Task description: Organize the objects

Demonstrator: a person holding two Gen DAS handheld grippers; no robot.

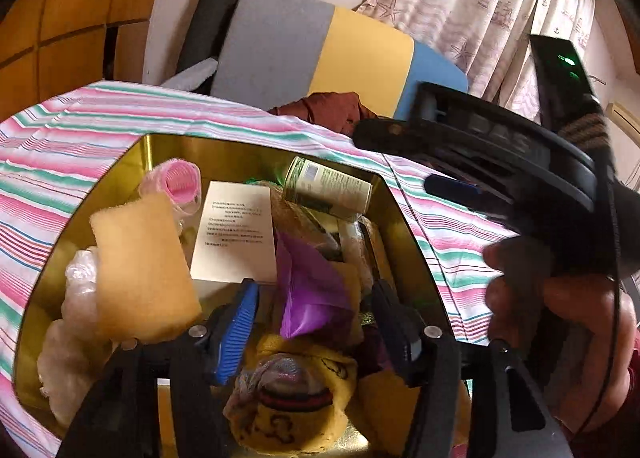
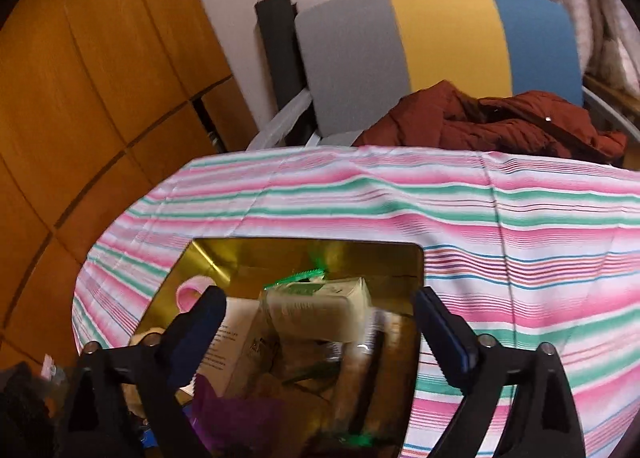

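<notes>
Yellow cloth with drawings [image 1: 296,398] lies closest, right under the left tool [image 1: 316,322], whose two fingers stand apart with nothing pinched. It sits in a shiny gold tin [image 1: 224,146] on the striped tabletop [image 1: 60,162]. An orange sponge [image 1: 140,266], a pink roller [image 1: 180,182], a white card [image 1: 236,234], a purple bag [image 1: 312,290] and a green box [image 1: 328,190] fill the tin too. Wide open and empty, the right tool [image 2: 320,330] hangs over the tin. A hand [image 1: 560,298] holds it.
</notes>
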